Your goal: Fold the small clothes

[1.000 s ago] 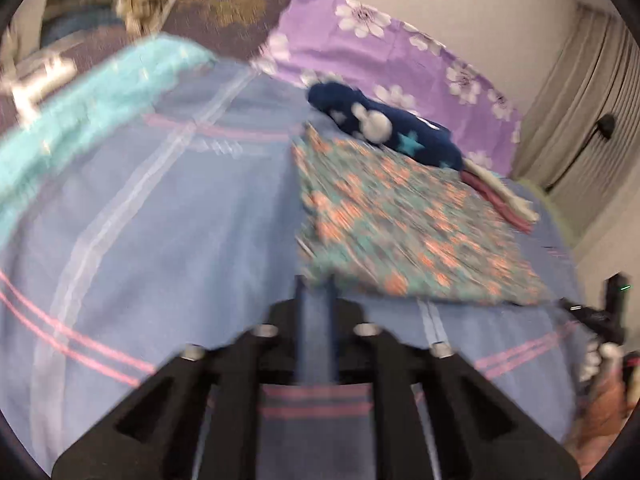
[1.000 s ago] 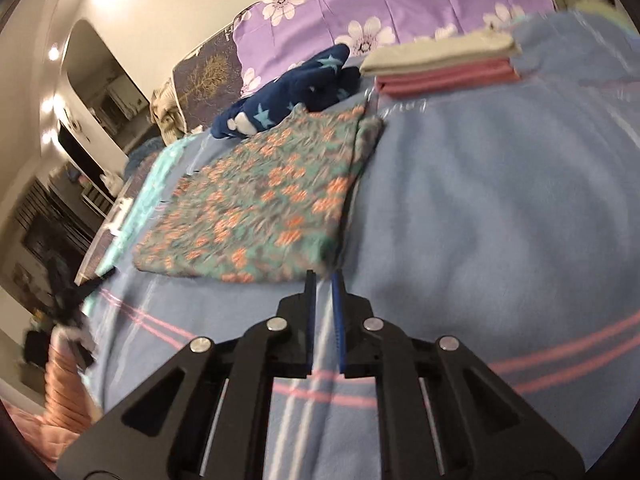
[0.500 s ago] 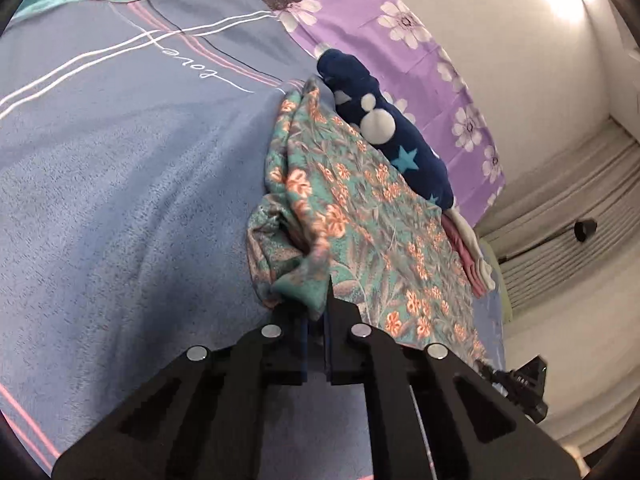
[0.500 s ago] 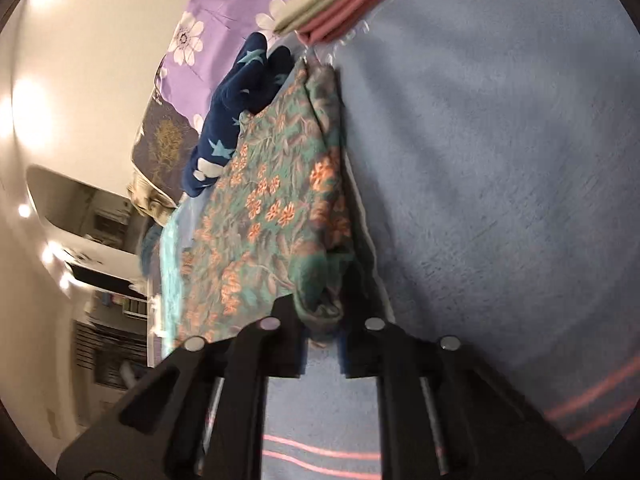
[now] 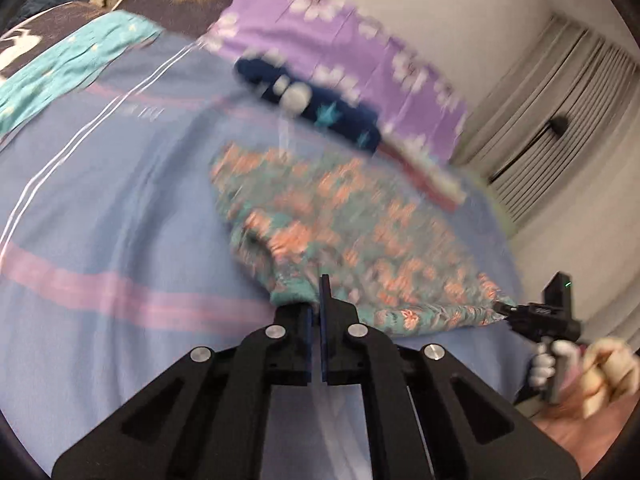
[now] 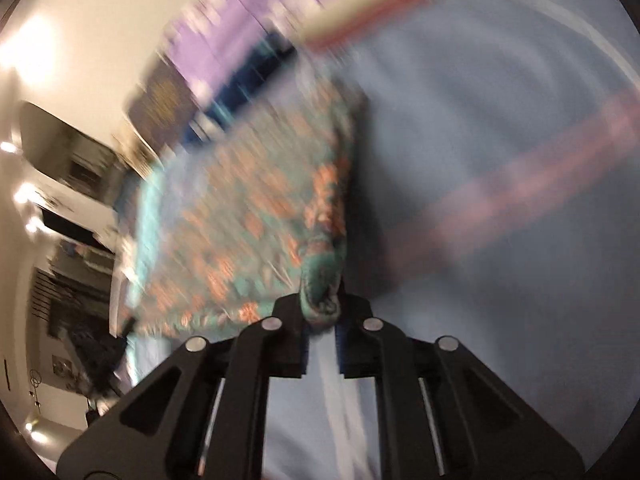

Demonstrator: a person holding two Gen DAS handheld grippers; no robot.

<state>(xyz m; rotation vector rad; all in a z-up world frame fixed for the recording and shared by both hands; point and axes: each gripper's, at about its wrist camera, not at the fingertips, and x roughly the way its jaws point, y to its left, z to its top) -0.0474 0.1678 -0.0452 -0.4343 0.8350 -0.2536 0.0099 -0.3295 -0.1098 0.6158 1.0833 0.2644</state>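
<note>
Both jaws pinching corners of the teal orange-flowered cloth garment [image 5: 360, 236]; left gripper [image 5: 318, 300] bite looks thin through blur, may slip under tension, collapsing the fold onto the blue striped bed sheet [image 5: 100, 200].

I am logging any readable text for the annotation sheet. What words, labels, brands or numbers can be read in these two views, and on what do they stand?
Nothing can be read for certain.
Pale script by the white stripes on the blue striped bedspread, at: too blurred to read.
Teal and orange floral garment, held by left gripper and right gripper: pattern only, no text.
Navy star-print cloth: no text.
Right wrist view: none, all blurred.
</note>
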